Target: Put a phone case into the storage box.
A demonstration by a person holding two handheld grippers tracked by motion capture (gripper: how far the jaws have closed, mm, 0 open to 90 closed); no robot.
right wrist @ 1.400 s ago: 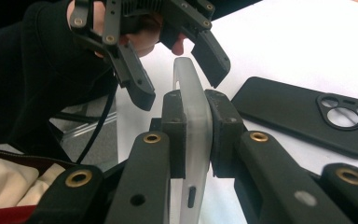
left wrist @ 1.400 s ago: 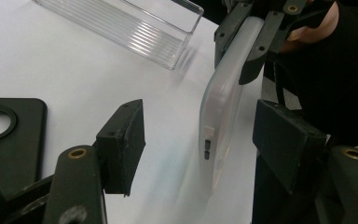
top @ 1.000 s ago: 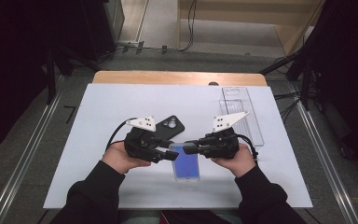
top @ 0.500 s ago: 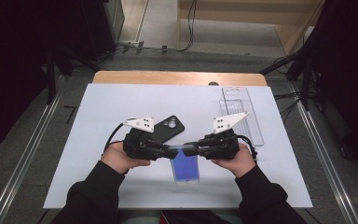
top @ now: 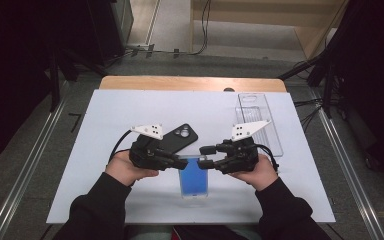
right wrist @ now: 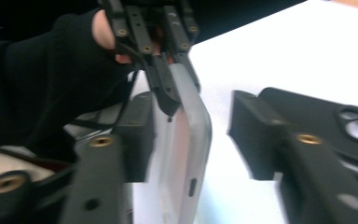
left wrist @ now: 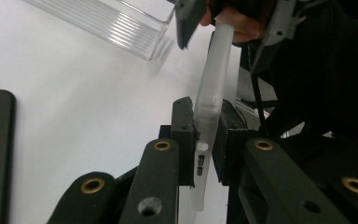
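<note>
Evidently left tool (left wrist: pixel 204 140) clamping phone (left wrist: pixel 209 100), right tool (right wrist: pixel 186 140) apart

Your table (top: pixel 105 130) carries a white mat; on it you have a black phone case (top: pixel 177 138) near the middle and a clear tray (top: pixel 257 117) toward the far right corner.

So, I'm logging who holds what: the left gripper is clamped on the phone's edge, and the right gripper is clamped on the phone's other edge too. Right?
Not quite. The left gripper is clamped on the phone, but the right gripper is not: its jaws have just been opening, and the right gripper view shows one jaw standing well apart from the phone between them.
</note>
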